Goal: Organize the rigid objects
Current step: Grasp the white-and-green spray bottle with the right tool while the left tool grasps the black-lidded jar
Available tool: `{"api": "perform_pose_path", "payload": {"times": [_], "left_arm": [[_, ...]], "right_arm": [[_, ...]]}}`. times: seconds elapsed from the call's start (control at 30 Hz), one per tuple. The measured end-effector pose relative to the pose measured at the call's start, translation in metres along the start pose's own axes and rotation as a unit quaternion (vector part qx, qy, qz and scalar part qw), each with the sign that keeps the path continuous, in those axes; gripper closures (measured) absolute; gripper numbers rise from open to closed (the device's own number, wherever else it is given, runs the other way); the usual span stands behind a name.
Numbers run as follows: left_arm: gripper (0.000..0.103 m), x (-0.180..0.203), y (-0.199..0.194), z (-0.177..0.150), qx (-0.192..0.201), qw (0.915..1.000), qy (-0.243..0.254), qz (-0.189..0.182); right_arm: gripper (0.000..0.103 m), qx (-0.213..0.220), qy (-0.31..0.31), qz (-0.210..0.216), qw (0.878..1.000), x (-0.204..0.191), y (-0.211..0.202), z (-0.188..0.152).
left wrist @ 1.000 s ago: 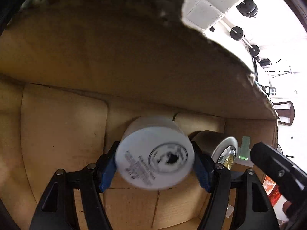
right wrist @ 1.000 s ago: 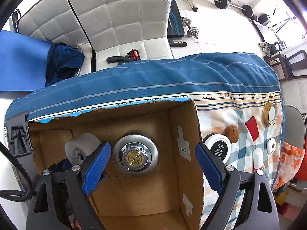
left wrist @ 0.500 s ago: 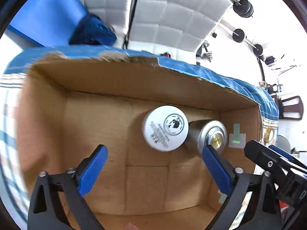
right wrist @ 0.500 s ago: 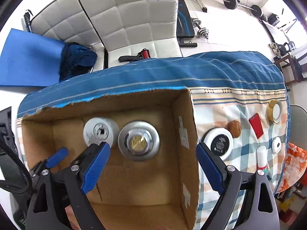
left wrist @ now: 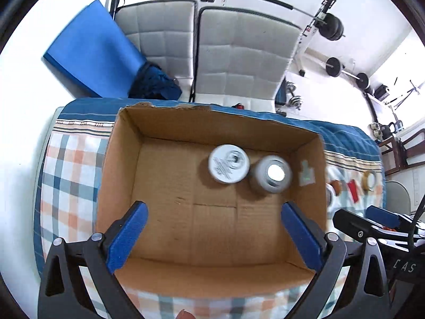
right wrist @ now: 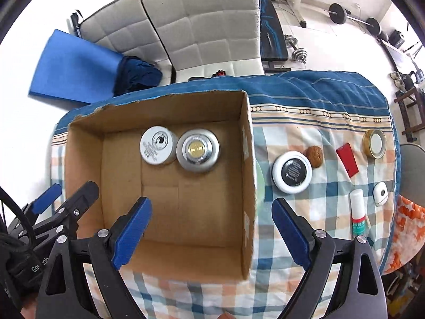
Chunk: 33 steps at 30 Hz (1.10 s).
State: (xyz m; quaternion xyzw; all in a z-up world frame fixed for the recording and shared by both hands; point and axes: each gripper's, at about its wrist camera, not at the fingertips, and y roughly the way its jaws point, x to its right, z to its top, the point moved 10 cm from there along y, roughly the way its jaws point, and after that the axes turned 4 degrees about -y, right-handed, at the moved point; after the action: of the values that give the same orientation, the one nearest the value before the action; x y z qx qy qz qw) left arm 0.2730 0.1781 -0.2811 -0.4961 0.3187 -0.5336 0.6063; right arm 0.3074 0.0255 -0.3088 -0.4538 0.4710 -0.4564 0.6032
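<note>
A checked cloth (right wrist: 326,186) with a blue border covers the counter. Behind it, two white quilted chairs (right wrist: 202,26), a blue mat (right wrist: 74,71) and barbells (left wrist: 345,74) are seen on a white floor. An open cardboard box (right wrist: 247,175) stands on the cloth; inside it, near the far wall, a white jar (right wrist: 158,148) and a silver can (right wrist: 198,150) stand side by side, touching. To the right of the box, a black-lidded tin (right wrist: 292,171), a walnut (right wrist: 315,156), a red card (right wrist: 347,159), a tape roll (right wrist: 374,143), a tube (right wrist: 358,212) and a small white device (right wrist: 380,193) lie on the cloth.

A second earlier the white jar was clamped in the left gripper (left wrist: 212,239) low inside the box; it is now released, and both cameras are seen higher.

Both grippers are pointed steeply down. The left gripper's fingers (left wrist: 127,236) are spread wide and empty; the right gripper (right wrist: 209,231) is likewise wide and empty, straddling the box's right wall.
</note>
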Motion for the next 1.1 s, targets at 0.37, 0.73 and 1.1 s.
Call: {"api": "perform_pose_path", "payload": {"times": [0.37, 0.73, 1.1], "left_arm": [[0.000, 0.163, -0.012, -0.022, 0.005, 0.9949, 0.099, -0.019], [0.000, 0.287, 0.141, -0.026, -0.086, 0.9641, 0.240, 0.075], [0.001, 0.269, 0.240, -0.054, -0.211, 0.9102, 0.317, 0.163]], "right_arm": [[0.009, 0.014, 0.058, 0.022, 0.998, 0.136, -0.048, -0.047], [0.011, -0.046, 0.171, -0.020, 0.984, 0.324, 0.016, -0.067], [0.024, -0.131, 0.182, -0.007, 0.975, 0.348, 0.101, -0.091]]}}
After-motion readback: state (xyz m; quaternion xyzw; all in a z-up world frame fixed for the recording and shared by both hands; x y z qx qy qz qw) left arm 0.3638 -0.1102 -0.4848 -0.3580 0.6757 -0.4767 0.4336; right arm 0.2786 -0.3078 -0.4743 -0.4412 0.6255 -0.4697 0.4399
